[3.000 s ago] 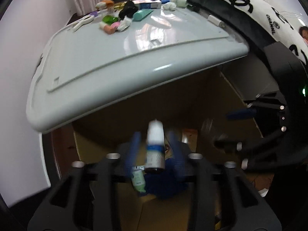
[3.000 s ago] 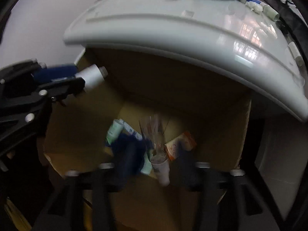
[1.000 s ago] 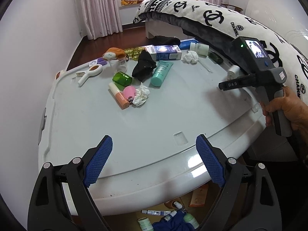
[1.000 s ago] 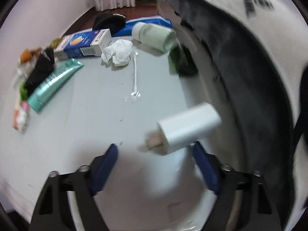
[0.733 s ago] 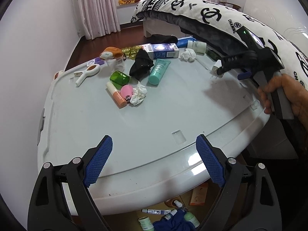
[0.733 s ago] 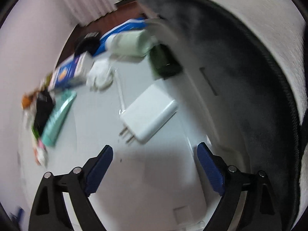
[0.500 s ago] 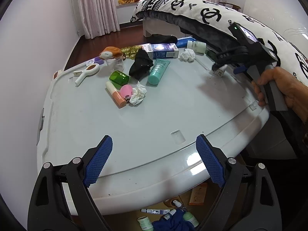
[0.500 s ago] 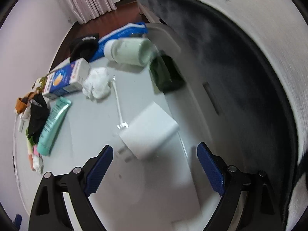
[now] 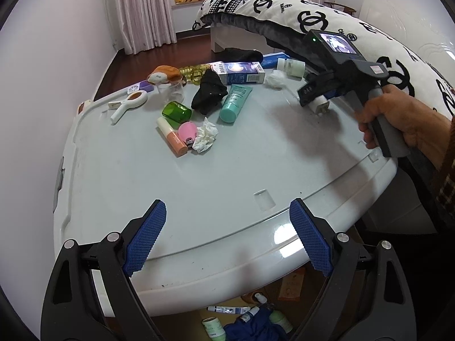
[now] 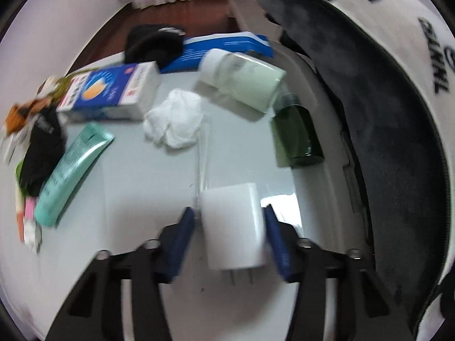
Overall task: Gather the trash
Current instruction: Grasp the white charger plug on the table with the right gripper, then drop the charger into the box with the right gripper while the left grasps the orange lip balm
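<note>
My right gripper (image 10: 230,227) is shut on a white plug adapter (image 10: 231,224), prongs pointing back at the camera, just above the pale table (image 10: 136,199). It also shows in the left wrist view (image 9: 320,103) at the table's right side. My left gripper (image 9: 227,241) is open and empty over the table's near edge. Crumpled white tissues lie on the table: one (image 9: 205,139) by a pink item, one (image 10: 173,122) ahead of the right gripper.
The table holds a teal tube (image 9: 234,102), black cloth (image 9: 209,93), blue box (image 9: 241,72), green cap (image 9: 176,111), orange tube (image 9: 172,137), pale green jar (image 10: 241,79) and dark green bottle (image 10: 297,136). A box with dropped items (image 9: 250,321) sits under the table. A bed (image 9: 327,17) is right.
Both grippers rose from the box under the table to above it. The right gripper reached the white plug adapter at the table's right side and closed on it. The left stayed open.
</note>
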Available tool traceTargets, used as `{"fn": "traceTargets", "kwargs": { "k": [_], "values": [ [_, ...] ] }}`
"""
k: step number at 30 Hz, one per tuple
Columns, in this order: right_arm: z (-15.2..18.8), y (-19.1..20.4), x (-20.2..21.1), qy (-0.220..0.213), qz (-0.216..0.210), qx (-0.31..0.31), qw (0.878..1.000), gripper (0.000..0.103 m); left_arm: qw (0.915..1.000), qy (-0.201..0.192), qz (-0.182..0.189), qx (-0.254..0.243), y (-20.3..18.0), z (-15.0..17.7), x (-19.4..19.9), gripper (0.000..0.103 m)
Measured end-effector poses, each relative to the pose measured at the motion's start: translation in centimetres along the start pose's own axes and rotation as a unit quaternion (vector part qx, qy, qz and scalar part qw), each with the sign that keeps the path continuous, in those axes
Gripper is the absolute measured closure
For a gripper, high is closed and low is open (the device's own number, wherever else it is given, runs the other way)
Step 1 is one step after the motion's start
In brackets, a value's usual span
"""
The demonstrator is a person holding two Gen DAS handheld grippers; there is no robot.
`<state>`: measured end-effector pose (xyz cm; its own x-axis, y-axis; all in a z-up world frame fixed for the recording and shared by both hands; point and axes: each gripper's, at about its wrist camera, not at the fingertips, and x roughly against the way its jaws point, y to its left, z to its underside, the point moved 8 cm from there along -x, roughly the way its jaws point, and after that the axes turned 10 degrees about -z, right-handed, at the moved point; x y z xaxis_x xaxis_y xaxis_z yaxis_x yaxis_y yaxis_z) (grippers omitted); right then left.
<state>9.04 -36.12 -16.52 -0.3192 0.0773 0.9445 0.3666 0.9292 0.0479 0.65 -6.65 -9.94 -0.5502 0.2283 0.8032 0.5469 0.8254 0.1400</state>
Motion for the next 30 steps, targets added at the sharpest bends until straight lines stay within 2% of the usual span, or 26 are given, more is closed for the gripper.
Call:
{"fn": "traceTargets", "kwargs": {
  "k": [3,7,12,18,23,28,30],
  "values": [
    [1.4,1.4,0.6,0.0,-0.005,0.034,0.999,0.062,1.0,-0.003,0.004,0.007,0.2,-0.2,0.2,0.017],
    [3.6,2.1,1.3,-0.006,-0.039,0.037,0.999,0.062,0.9999,-0.005,-0.001,0.009,0.5,-0.2,0.2,0.017],
    [7.0,3.6,3.4,-0.016,-0.046,0.065,0.997,0.062,0.9999,0.003,0.0,0.013,0.6,-0.1,-0.1,0.017],
    [8.4,5.2,6.2,-0.034,-0.07,0.069,0.995,0.062,0.9999,0.002,-0.004,0.013,0.7,-0.1,-0.1,0.017],
    [7.6,4.5,8.9,-0.052,-0.099,0.083,0.99,0.062,0.9996,0.003,-0.013,0.026,1.7,-0.1,-0.6,0.017],
    [12.9,7.1,13.2,-0.065,-0.141,0.127,0.98,0.062,0.9989,0.007,-0.034,0.03,2.8,0.7,-1.4,0.017],
    [14.8,8.0,13.0,-0.058,-0.155,0.137,0.977,0.062,0.9986,0.01,-0.041,0.034,3.3,1.1,-1.6,0.017]
  ]
}}
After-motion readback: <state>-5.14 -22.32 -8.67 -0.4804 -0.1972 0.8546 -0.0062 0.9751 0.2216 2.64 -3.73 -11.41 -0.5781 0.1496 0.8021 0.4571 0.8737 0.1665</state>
